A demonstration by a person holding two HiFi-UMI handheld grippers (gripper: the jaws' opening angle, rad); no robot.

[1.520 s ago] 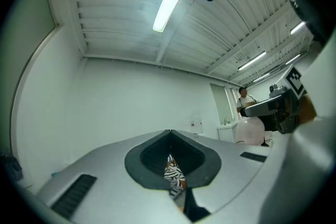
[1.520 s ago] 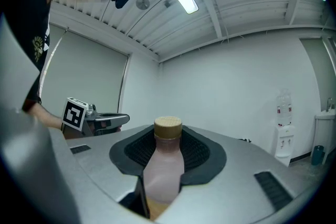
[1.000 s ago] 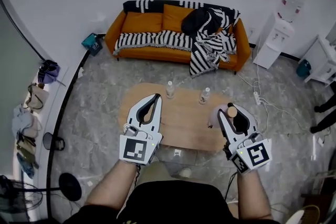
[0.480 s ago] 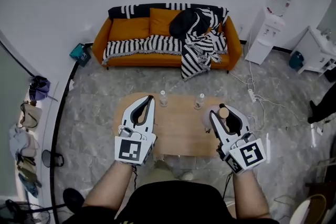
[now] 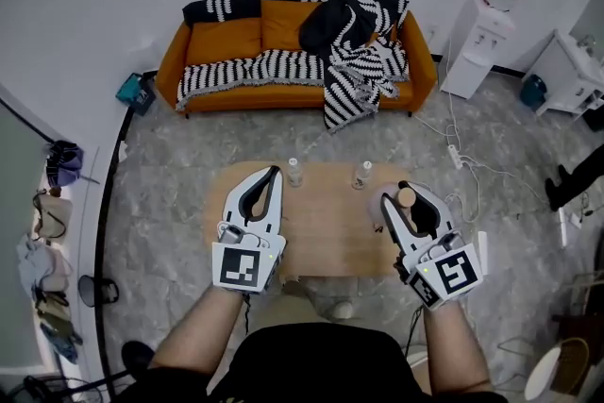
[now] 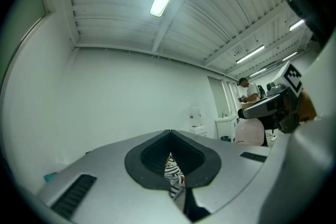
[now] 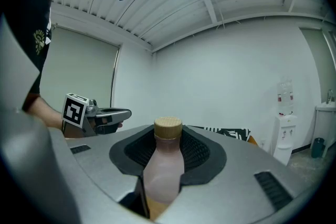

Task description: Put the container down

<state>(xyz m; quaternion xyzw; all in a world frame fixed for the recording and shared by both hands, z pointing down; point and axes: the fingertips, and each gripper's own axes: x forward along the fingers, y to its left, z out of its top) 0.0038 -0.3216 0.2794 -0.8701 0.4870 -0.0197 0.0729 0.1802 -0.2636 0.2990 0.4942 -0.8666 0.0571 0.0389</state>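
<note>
With the right gripper [image 5: 398,199], clasped the pale pink container [image 7: 164,162] round its body, tan cap pointing out past the jaws, over the right end of the wooden table [image 5: 321,226]. Held the left gripper [image 5: 272,175] with jaws pressed together above the table's left side. Saw a small bottle [image 5: 293,171] and another [image 5: 362,175] standing at the far edge.

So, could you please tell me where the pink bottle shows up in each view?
Head view: pink bottle right of centre, in the right hand-held gripper.
Left gripper view: right side, mid-height, pale body showing.
Right gripper view: bottom centre, gripped between the jaws.
Shared landmark: the water dispenser, in all three.
</note>
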